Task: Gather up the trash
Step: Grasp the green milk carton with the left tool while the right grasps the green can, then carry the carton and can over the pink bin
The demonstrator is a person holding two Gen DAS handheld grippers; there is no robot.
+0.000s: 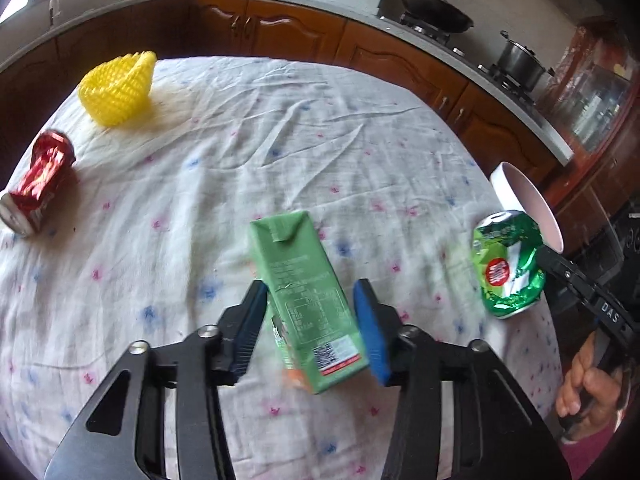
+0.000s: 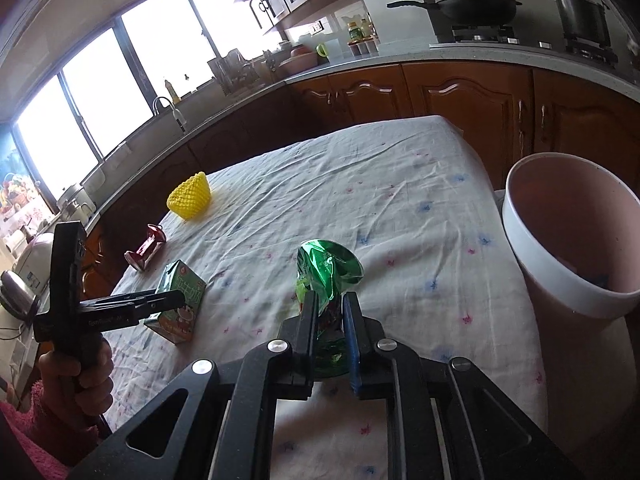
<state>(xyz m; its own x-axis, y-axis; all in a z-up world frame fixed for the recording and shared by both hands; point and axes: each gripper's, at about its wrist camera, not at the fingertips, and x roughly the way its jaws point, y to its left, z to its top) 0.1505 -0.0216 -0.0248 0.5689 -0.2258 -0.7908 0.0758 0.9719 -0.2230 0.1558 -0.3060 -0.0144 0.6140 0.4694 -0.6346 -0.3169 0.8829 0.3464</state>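
Right gripper point(image 2: 329, 316): jaws clamped on the crushed green can point(image 2: 326, 280), pinching it low on its crumpled body, top flared above the pads. Left gripper point(image 1: 310, 320): jaws spread, straddling the green carton point(image 1: 306, 300), which lies flat on the cloth-covered desk point(image 1: 280, 140); left pad apparently brushing its side, right pad just clear, so no grip yet.

Best closed squarely across the carton's narrow width, near its middle, gently enough not to burst any leftover liquid. Best carried low with the can held level, thin crumpled metal being likely to slip from a shallow pinch. Pink bin point(image 2: 568, 240) just beside the desk's right edge, mouth tilted toward the can: a short swing, release over the opening.

Further out, still to gather: crushed red can point(image 1: 38, 188) on its side near the left edge, yellow foam net point(image 1: 118, 88) beyond it.
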